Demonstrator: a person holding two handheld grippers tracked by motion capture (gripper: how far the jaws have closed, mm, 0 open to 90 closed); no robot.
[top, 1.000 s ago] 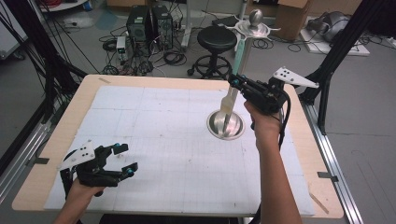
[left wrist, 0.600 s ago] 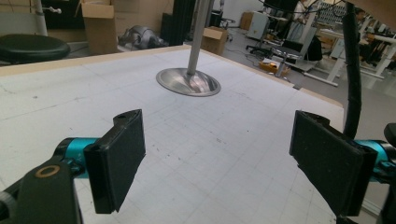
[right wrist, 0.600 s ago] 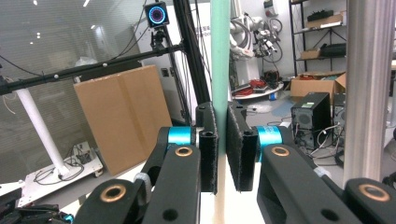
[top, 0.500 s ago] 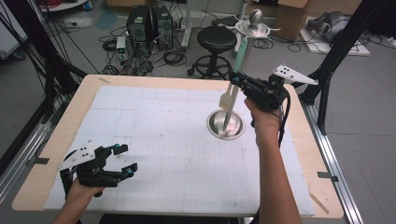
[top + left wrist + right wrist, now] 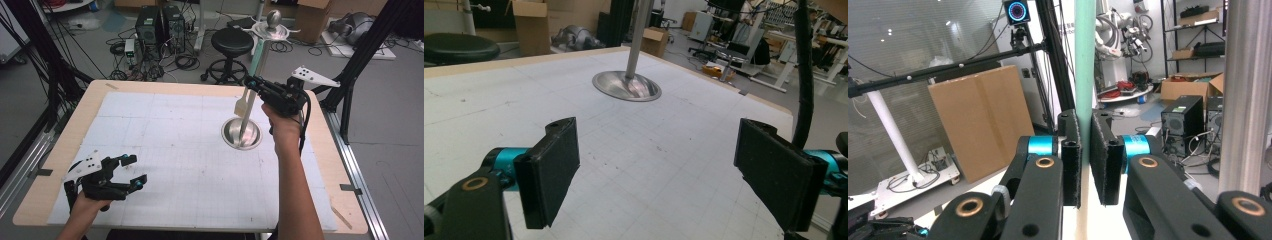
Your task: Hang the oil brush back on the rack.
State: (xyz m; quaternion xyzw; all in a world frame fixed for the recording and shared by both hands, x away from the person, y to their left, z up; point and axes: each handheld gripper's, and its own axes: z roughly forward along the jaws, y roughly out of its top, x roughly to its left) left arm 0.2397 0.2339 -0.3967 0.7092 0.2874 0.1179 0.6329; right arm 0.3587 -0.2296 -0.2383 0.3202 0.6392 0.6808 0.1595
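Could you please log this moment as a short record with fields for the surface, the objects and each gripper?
surface: white gridded mat on a wooden table
object 1: round metal dish, right of centre
object 2: spatula with mint-green handle, upright, lower end in the dish
right gripper: shut on the spatula handle, above the dish
left gripper: open, holding nothing, near front-left corner
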